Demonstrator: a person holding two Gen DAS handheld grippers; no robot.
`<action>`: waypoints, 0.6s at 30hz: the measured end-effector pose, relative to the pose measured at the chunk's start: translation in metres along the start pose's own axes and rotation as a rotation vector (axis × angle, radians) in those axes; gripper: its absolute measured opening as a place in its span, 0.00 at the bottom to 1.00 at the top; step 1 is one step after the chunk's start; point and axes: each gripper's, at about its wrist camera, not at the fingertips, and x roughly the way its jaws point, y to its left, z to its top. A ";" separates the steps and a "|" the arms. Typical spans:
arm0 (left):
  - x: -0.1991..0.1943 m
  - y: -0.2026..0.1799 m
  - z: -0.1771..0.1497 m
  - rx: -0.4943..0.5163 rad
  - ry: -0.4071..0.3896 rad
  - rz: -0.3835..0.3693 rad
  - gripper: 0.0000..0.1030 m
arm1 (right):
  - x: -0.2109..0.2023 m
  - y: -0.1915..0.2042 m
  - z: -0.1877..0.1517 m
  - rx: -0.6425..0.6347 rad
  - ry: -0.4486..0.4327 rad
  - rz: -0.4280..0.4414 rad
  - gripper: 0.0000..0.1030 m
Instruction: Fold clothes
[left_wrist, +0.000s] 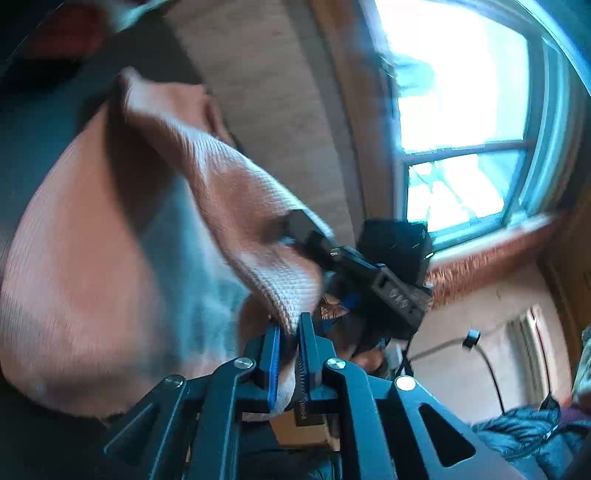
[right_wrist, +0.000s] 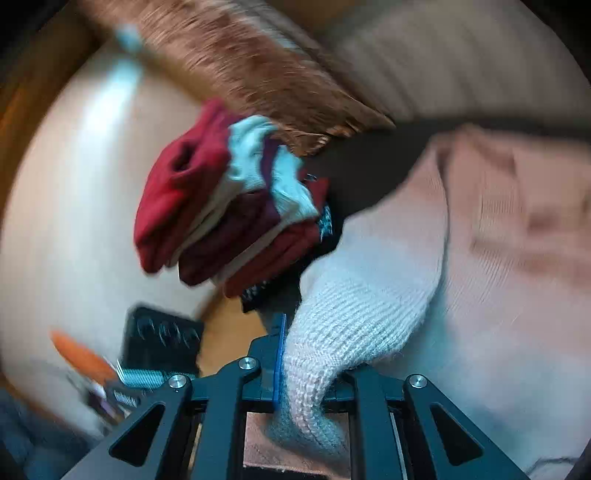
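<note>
A pink ribbed knit garment (left_wrist: 229, 192) hangs lifted between both grippers. In the left wrist view my left gripper (left_wrist: 290, 326) is shut on one edge of it, with fabric bunched between the blue pads. Further along the same edge, my right gripper (left_wrist: 301, 227) clamps the cloth. In the right wrist view my right gripper (right_wrist: 306, 343) is shut on the knit garment (right_wrist: 354, 306), whose fabric drapes over and hides the right finger. The rest of the garment spreads away to the right, blurred.
A stack of folded red and white clothes (right_wrist: 229, 206) lies ahead of the right gripper on a dark surface (right_wrist: 369, 166). A brown fringed cover (right_wrist: 251, 66) lies behind it. A bright window (left_wrist: 465, 110), a wall radiator (left_wrist: 528, 354) and a dark jacket (left_wrist: 524, 432) show on the left view's right side.
</note>
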 end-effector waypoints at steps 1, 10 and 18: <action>0.000 -0.007 0.005 0.035 0.010 0.005 0.08 | -0.010 0.008 0.006 -0.064 0.025 -0.005 0.13; 0.027 -0.040 0.094 0.210 0.004 0.306 0.18 | -0.008 -0.033 -0.036 -0.179 0.301 -0.257 0.16; 0.154 -0.032 0.127 0.392 0.327 0.612 0.21 | -0.023 -0.067 -0.065 0.011 0.215 -0.197 0.46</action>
